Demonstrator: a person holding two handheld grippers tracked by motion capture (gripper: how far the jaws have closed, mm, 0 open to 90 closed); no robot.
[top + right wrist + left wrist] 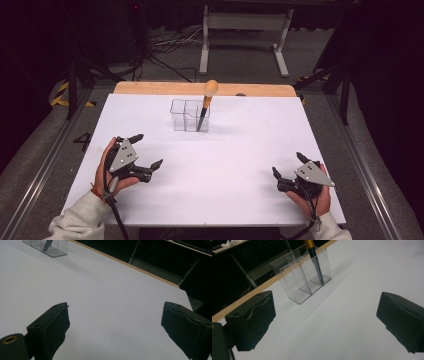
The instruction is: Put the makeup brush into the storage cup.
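A clear plastic holder (189,115) with compartments stands at the far middle of the white table (250,145). A tool with an orange rounded handle and a dark shaft (205,107) stands tilted in its right compartment. The left gripper view has the holder (302,277) and the tool's shaft (315,263) ahead of the jaws. My left gripper (148,150) rests open near the table's left front, nothing between its jaws. At the right front my right gripper (289,166) is open and empty too. The holder's base (50,247) appears at the top left of the right gripper view.
A wooden strip (165,88) runs along the table's far edge. Beyond it are a white metal frame (245,30) and cables on the floor. Metal rails flank the table on both sides. White tabletop lies between the two grippers.
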